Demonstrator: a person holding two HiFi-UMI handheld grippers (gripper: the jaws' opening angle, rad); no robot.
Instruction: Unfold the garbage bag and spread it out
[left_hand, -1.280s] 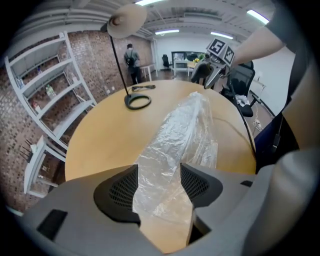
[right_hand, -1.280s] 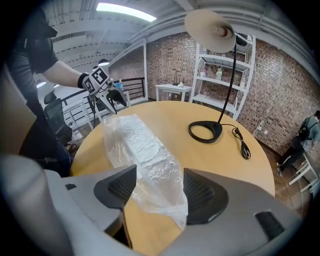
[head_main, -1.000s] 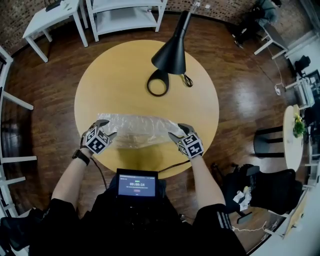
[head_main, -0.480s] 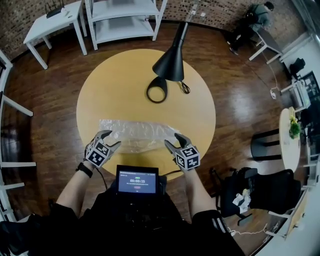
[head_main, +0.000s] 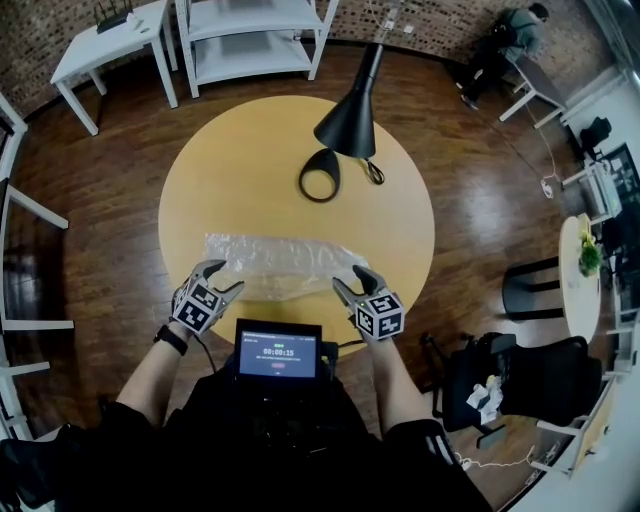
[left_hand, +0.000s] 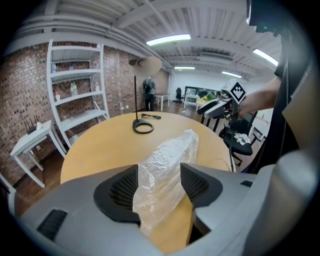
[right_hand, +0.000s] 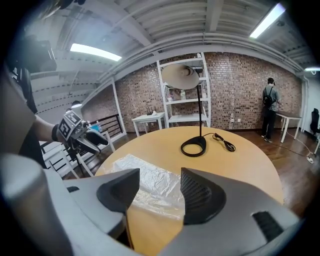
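Observation:
A clear, crinkled garbage bag (head_main: 275, 265) lies flat as a long strip across the near part of the round wooden table (head_main: 240, 170). My left gripper (head_main: 216, 278) hovers just off the bag's left end, jaws open with nothing pinched. In the left gripper view the bag (left_hand: 170, 155) shows on the table through the gap of the left gripper (left_hand: 159, 171). My right gripper (head_main: 352, 283) hangs by the bag's right end, also open. In the right gripper view the bag (right_hand: 157, 195) lies beyond the right gripper (right_hand: 160, 176).
A black desk lamp (head_main: 345, 125) with a ring base (head_main: 320, 175) and cord stands on the table's far side. A small screen (head_main: 278, 355) sits at my chest. White shelves (head_main: 250, 40), a side table (head_main: 100, 50) and a black chair (head_main: 530, 285) surround the table.
Both grippers have pulled back from the bag's ends toward me and lifted a little. The bag stays lying on the table.

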